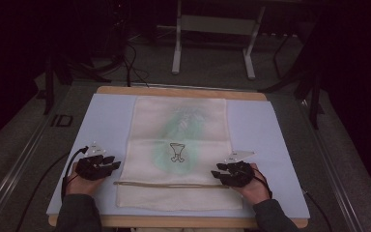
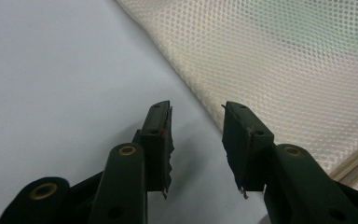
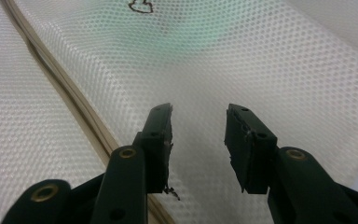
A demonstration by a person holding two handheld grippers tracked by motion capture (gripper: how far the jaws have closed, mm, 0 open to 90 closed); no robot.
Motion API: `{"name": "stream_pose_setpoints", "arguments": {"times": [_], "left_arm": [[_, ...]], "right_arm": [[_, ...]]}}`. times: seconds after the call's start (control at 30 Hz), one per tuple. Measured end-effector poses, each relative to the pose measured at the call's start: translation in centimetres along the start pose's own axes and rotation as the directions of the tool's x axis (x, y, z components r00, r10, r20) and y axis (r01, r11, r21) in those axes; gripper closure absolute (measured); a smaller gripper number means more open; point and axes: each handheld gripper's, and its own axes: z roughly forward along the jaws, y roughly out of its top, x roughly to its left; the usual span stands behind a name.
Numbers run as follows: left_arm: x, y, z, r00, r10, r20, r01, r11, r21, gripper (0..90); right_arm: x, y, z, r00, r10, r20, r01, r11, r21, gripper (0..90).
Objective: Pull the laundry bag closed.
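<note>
Two grippers sit at the near edge of the work surface, one per hand. Left gripper (image 1: 98, 166) rests on the pale blue mat (image 1: 107, 116), just off the left border of the mesh bag (image 1: 178, 150); in the left gripper view its jaws stand apart with nothing between them, bare mat beneath and the bag's border running diagonally just beyond the right jaw. Right gripper (image 1: 232, 174) lies over the bag's right margin near the drawstring (image 1: 171, 184); in the right gripper view its jaws are also apart, no fabric pinched, mesh under both and the cord passing under the left jaw.

Bag: cream net fabric, lying flat and centred on the mat, a small black printed emblem (image 1: 177, 152) at mid-panel, a faint green tint around it, possibly something inside showing through.

Handling judgement: light, limp, no stiffness; it will drape and fold wherever lifted. Open weave should give the pads good purchase, not slippery. Best holds appear to be the side borders or the doubled band at the drawstring, where layers are thicker.

Room: bare mat strips on both sides, wider on the left. Wooden table edge (image 1: 181, 92) bounds the far side; the floor beyond holds cables and a white frame (image 1: 212, 38), well apart.
</note>
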Motion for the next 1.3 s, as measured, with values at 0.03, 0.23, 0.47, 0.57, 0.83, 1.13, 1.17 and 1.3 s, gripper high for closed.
{"name": "stream_pose_setpoints", "arguments": {"times": [0.03,0.23,0.47,0.57,0.83,1.13,1.17,1.3], "left_arm": [[0.0,0.0,0.0,1.0,0.001,-0.001,-0.001,1.0,0.0,61.6],[0.0,0.0,0.0,1.0,0.003,-0.004,-0.003,1.0,-0.002,61.3],[0.0,0.0,0.0,1.0,0.007,-0.002,-0.007,1.0,-0.002,61.5],[0.0,0.1,0.0,1.0,0.008,-0.001,-0.008,1.0,-0.002,61.7],[0.0,0.1,0.0,1.0,0.003,0.004,-0.003,1.0,-0.004,61.9],[0.0,0.1,0.0,1.0,0.002,0.007,-0.002,1.0,-0.004,62.1],[0.0,0.1,0.0,1.0,0.002,0.007,-0.002,1.0,-0.004,62.1],[0.1,0.1,0.0,1.0,0.003,0.007,-0.003,1.0,0.0,62.0]], "right_arm": [[0.1,0.1,0.1,1.0,-0.003,-0.002,0.003,1.0,0.002,61.1],[0.7,0.6,0.7,0.9996,-0.026,-0.011,0.026,1.0,0.007,61.0],[1.7,1.7,1.8,0.9982,-0.049,-0.035,0.05,0.999,0.008,60.4],[2.0,2.0,2.0,0.9975,-0.057,-0.041,0.057,0.998,0.009,60.4],[2.9,2.9,3.0,0.9939,-0.092,-0.061,0.092,0.996,0.001,59.7],[3.8,3.8,3.5,0.9909,-0.11,-0.077,0.11,0.994,-0.003,59.1],[3.8,3.8,3.5,0.9909,-0.11,-0.077,0.11,0.994,-0.003,59.1],[4.2,4.1,3.8,0.9881,-0.129,-0.084,0.13,0.992,0.007,58.8]]}}
